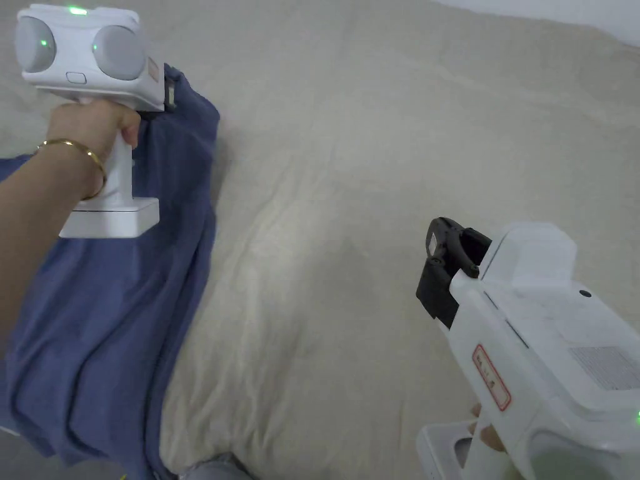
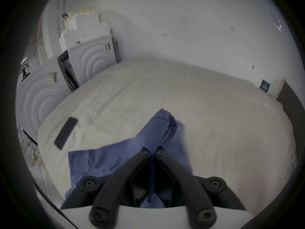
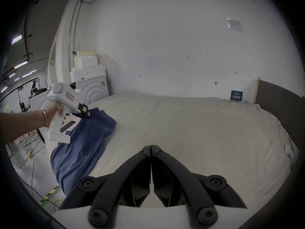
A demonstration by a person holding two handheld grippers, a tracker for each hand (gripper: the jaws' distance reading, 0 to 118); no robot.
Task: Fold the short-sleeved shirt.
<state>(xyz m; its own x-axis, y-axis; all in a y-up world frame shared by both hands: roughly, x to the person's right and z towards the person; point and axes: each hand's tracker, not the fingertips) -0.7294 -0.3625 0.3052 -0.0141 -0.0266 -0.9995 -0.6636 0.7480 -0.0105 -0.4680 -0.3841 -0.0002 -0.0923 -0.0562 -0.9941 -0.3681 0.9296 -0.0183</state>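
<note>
A blue short-sleeved shirt [image 1: 119, 312] hangs in loose folds at the left of the bed, lifted at its upper end. My left gripper [image 2: 153, 151] is shut on a fold of the shirt [image 2: 115, 160], whose cloth runs between its jaws; from the right gripper view the left gripper [image 3: 85, 112] holds the shirt [image 3: 82, 150] up above the bed's left edge. My right gripper [image 3: 150, 147] is shut with nothing in it and hovers over the bare sheet; in the head view my right gripper [image 1: 440, 275] sits at the lower right.
The bed carries a wrinkled beige sheet [image 1: 387, 187]. A dark phone [image 2: 66, 132] lies on it near the left edge. White cabinets [image 2: 92, 60] stand beyond the bed's corner, a dark headboard [image 3: 280, 103] at its right. Cables [image 3: 28, 148] lie on the floor at the left.
</note>
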